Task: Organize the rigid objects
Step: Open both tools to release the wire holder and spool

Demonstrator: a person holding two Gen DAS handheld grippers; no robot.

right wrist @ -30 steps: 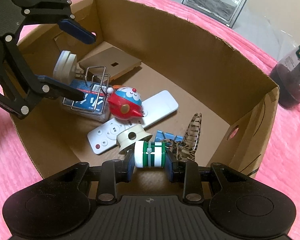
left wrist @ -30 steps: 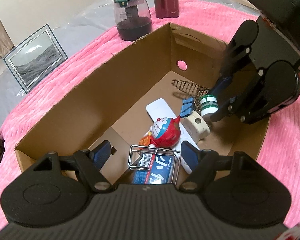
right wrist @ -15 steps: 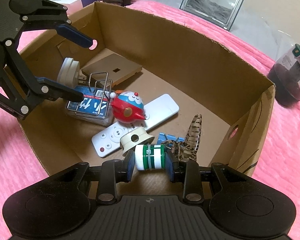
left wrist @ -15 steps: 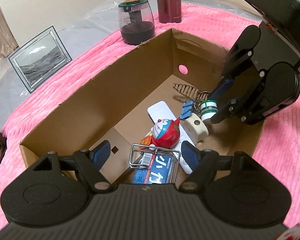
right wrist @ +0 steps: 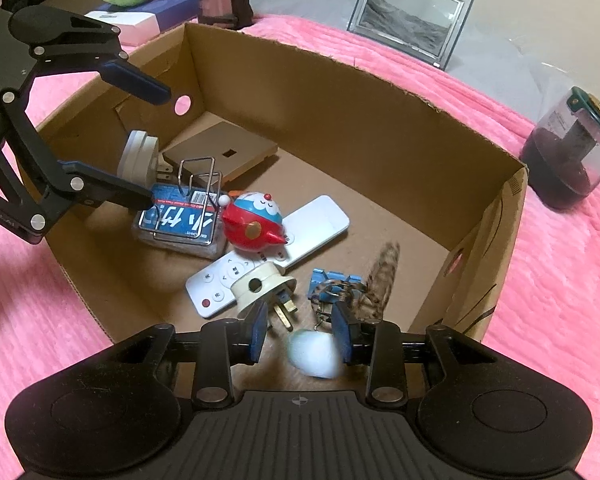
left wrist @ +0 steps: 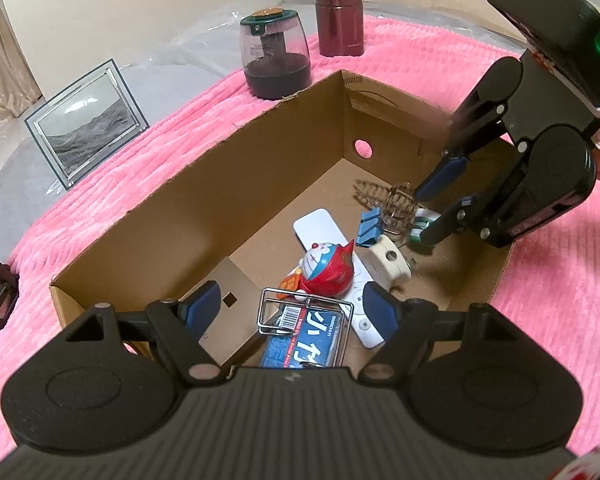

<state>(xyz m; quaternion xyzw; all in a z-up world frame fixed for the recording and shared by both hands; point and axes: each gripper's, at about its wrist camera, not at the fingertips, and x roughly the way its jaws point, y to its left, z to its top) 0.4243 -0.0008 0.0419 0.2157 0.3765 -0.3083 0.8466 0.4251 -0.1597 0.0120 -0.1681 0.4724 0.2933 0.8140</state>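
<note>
A cardboard box [left wrist: 204, 184] on a pink blanket holds a red and blue toy [left wrist: 328, 268], a white remote [left wrist: 332, 240], a cream plug adapter [left wrist: 388, 258], a blue clip [left wrist: 370, 226], a patterned hair claw [left wrist: 374, 191] and a wire holder on a blue packet [left wrist: 304, 328]. My right gripper [right wrist: 300, 334] is open over the box's near corner. A green and white roll [right wrist: 314, 354], blurred, drops between its fingers; it also shows in the left wrist view [left wrist: 420, 230]. My left gripper [left wrist: 296, 308] is open and empty above the wire holder [right wrist: 196, 184].
A dark jar with a green lid [left wrist: 276, 60] and a maroon canister [left wrist: 338, 18] stand beyond the box. A framed picture [left wrist: 86, 122] leans at the left. A second adapter [right wrist: 138, 158] and a flat tan box [right wrist: 224, 152] lie inside the box.
My right gripper opened and let go of the green and white roll, which is falling into the box. Both grippers rose slightly.
</note>
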